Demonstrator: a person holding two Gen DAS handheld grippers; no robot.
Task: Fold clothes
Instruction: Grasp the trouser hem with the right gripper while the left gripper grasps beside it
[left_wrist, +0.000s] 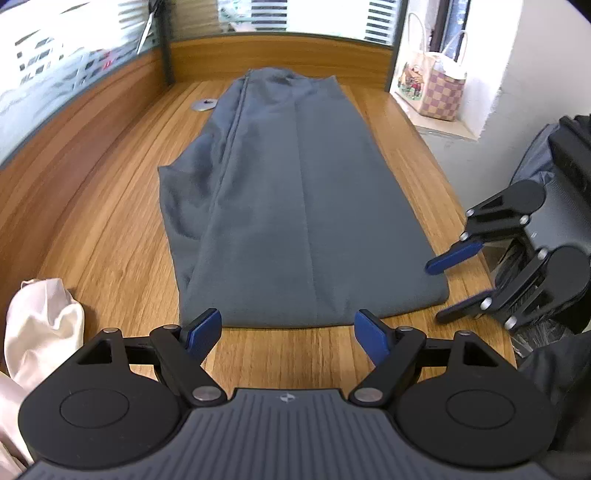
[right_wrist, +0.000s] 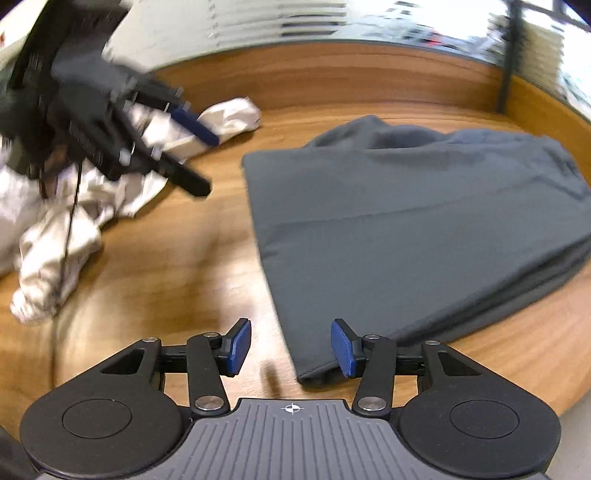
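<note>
Beside grey garment (left_wrist: 295, 206), left hand-held gripper (left_wrist: 288, 334) wide open, empty.

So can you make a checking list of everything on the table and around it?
Surface: wooden desk, glossy.
Job's things: grey garment lying flat in a long strip.
Clutter: crumpled white cloth; small silver disc.
Grippers: left gripper open at the garment's near edge; right gripper open by its corner.
Cables: thin dark cord over the white cloth.
Surroundings: checked paper bag on the sill; frosted glass partition.
</note>
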